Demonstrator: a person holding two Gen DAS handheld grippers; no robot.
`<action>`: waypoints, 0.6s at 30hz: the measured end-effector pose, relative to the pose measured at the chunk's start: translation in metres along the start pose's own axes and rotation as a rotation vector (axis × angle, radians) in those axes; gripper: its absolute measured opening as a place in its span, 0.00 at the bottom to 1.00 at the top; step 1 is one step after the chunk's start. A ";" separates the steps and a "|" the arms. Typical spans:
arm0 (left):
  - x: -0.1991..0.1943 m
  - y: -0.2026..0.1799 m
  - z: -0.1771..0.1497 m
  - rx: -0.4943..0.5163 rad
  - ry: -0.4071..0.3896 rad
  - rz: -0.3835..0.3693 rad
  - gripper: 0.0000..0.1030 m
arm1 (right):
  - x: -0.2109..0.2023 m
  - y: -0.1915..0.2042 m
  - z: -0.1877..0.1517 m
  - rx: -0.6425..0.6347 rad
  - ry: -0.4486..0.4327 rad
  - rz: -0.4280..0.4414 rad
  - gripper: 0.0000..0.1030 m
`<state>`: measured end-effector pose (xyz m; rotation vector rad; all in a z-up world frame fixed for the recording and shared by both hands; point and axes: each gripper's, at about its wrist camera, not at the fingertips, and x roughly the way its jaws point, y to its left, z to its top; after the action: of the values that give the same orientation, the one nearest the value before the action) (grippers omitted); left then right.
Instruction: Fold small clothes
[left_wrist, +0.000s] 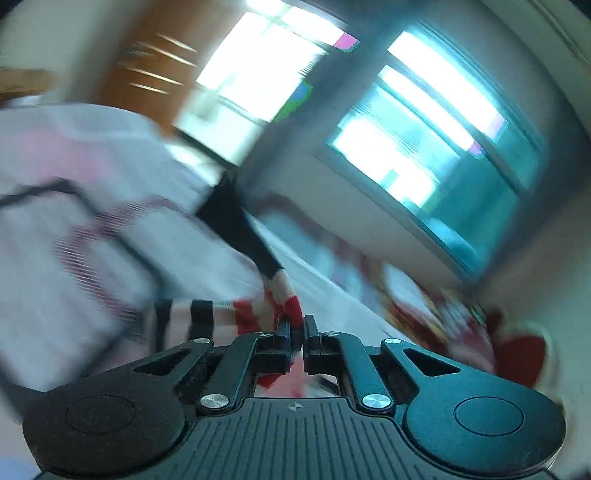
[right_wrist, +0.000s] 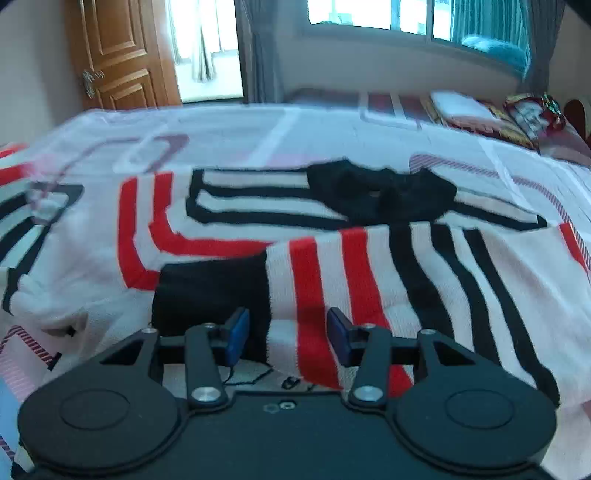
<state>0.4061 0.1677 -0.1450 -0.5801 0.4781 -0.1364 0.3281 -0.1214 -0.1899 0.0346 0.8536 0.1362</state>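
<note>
Left tongs (left_wrist: 297, 334) are pinched together on the red-and-black striped cuff (left_wrist: 284, 299) of our knit sweater (right_wrist: 332, 258), sleeve stretched out ahead of them, though that view is pretty blurry. Right tongs (right_wrist: 284, 332) sit with the jaws apart, blue pads (right_wrist: 236, 332) on either side of a folded-over striped bit of the sweater, not squeezing it as far as we can see. We've got the sweater spread flat across the middle of the bed (right_wrist: 240, 125), black collar (right_wrist: 380, 192) toward the far edge, pillows (right_wrist: 480, 114) up at the far right corner.
</note>
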 end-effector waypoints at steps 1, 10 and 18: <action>0.013 -0.020 -0.009 0.028 0.041 -0.040 0.06 | -0.004 -0.006 0.002 0.035 -0.005 0.019 0.43; 0.078 -0.120 -0.107 0.157 0.372 -0.134 0.06 | -0.056 -0.087 -0.001 0.173 -0.085 0.054 0.45; 0.045 -0.106 -0.074 0.192 0.346 -0.033 0.09 | -0.043 -0.111 -0.007 0.268 -0.033 0.143 0.55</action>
<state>0.4120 0.0315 -0.1579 -0.3763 0.7823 -0.3139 0.3062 -0.2371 -0.1717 0.3488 0.8314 0.1542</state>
